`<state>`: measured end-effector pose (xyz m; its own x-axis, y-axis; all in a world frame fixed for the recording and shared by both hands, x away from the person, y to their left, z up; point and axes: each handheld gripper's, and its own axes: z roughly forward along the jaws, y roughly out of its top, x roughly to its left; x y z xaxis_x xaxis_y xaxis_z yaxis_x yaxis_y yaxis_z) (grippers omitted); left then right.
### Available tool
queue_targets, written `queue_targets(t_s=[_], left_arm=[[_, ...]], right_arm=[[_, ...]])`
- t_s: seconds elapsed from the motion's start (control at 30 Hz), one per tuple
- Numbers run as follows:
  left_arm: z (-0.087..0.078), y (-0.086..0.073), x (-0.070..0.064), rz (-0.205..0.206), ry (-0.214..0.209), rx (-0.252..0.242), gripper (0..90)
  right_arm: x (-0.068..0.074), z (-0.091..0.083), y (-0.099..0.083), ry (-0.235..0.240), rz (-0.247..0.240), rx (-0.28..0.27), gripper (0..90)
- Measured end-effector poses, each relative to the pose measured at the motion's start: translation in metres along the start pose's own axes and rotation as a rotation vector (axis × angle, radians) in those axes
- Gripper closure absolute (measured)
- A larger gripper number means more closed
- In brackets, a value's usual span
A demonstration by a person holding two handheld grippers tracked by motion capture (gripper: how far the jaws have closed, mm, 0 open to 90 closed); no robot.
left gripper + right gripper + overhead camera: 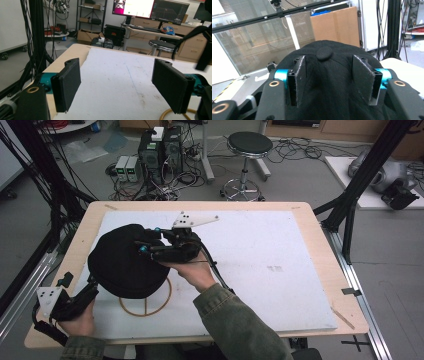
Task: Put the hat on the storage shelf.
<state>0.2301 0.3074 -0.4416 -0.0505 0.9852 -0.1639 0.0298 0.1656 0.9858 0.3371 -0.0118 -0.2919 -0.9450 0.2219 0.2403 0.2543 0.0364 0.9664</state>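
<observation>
The right gripper [145, 245] is held over the left half of the table, its jaws set apart and pressed into the fabric of a black cap [125, 262]. In the right gripper view the jaws are seen spread on either side of the cap's top button [325, 53], with cloth bulging between them; whether the cloth is actually pinched cannot be told. The right hand [192, 270] is wrapped around the gripper body from below, and a grey three-cornered plate [194, 220] is carried on top.

The left gripper [90, 287] is held low at the near left corner by the left hand [80, 322], its jaws wide apart and nothing between them, as shown in the left gripper view [120, 82].

The cap is raised above a wooden ring stand [146, 304], which is rested on the white board [260, 270] covering the wooden table [320, 245]. A round stool [249, 145] is seen on the floor beyond.
</observation>
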Motion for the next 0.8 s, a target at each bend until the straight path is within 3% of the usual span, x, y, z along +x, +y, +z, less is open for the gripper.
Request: queue_targets(t_s=[0.2, 0.23, 0.3, 0.43, 0.6, 0.63, 0.8], left_arm=[[0.000, 0.000, 0.000, 0.002, -0.001, 0.000, 23.5], [0.000, 0.000, 0.001, 0.001, 0.000, 0.000, 23.5], [0.000, 0.000, 0.001, 0.000, -0.001, 0.000, 23.5], [0.000, 0.000, 0.000, 0.002, -0.004, 0.002, 23.5], [0.001, 0.000, -0.001, 0.003, -0.012, 0.004, 23.5], [0.001, 0.000, -0.002, 0.006, -0.013, 0.005, 23.5], [0.003, 0.000, -0.003, 0.011, -0.019, 0.008, 23.5]], right_arm=[[0.002, -0.003, 0.002, -0.021, -0.024, -0.026, 35.7], [0.001, -0.005, 0.003, -0.040, -0.060, -0.043, 30.2], [0.001, -0.008, 0.003, -0.060, -0.086, -0.051, 28.6], [0.001, -0.012, 0.003, -0.067, -0.107, -0.036, 22.1], [0.000, -0.020, 0.000, -0.083, -0.116, -0.019, 20.3], [-0.002, -0.028, -0.004, -0.108, -0.125, -0.022, 19.5], [-0.010, -0.046, -0.010, -0.137, -0.111, -0.011, 19.1]])
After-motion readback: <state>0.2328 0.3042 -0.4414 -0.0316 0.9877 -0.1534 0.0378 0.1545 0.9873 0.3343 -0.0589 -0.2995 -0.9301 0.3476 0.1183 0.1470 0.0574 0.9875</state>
